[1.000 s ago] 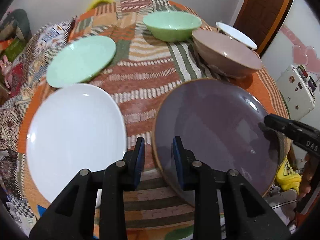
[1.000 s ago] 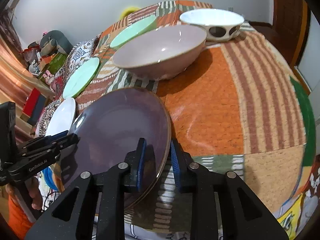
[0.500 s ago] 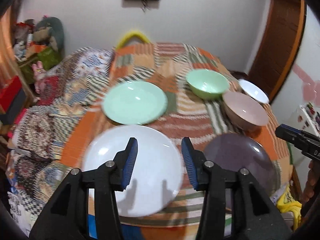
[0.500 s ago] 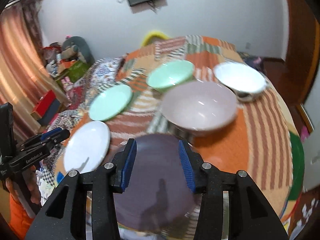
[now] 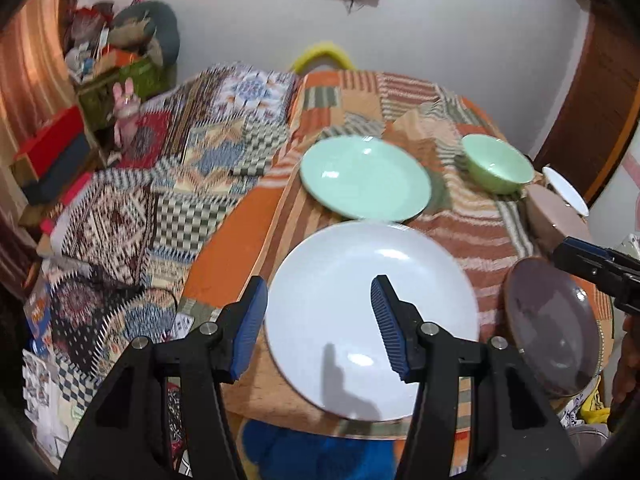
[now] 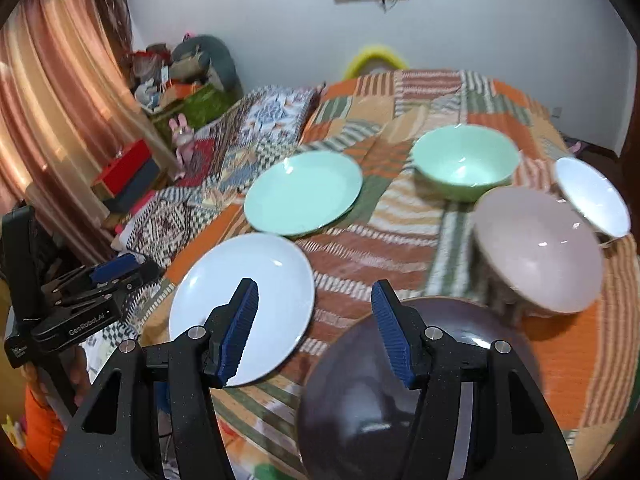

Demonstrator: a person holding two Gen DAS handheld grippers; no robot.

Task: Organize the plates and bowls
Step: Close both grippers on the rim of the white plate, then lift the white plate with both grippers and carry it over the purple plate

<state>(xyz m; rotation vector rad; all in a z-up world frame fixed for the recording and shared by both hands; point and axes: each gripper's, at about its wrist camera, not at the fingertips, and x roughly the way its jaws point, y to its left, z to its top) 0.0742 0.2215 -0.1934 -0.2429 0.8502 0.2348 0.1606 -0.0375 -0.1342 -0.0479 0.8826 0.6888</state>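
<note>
A round table under a patchwork cloth (image 6: 400, 236) carries a white plate (image 5: 372, 312) (image 6: 248, 300), a green plate (image 5: 364, 176) (image 6: 302, 192), a purple plate (image 5: 556, 324) (image 6: 384, 408), a green bowl (image 6: 464, 160) (image 5: 498, 162), a pink bowl (image 6: 536, 244) (image 5: 548, 208) and a white bowl (image 6: 592, 196) (image 5: 566, 190). My left gripper (image 5: 320, 320) hangs above the white plate's near half, jaws opening, nothing between them. My right gripper (image 6: 314, 324) hovers between the white and purple plates, jaws opening, empty. Each gripper also shows at the edge of the other's view.
A bed with patterned blankets (image 5: 172, 184) lies left of the table. Boxes and soft toys (image 6: 188, 92) are piled by the curtain (image 6: 48, 120). A yellow chair back (image 6: 376, 58) stands behind the table. A wooden door (image 5: 592, 120) is at the right.
Both grippers let go of the purple plate's rim, opened and drew back and up from the table. The left one swung leftward over the white plate. The purple plate now lies flat.
</note>
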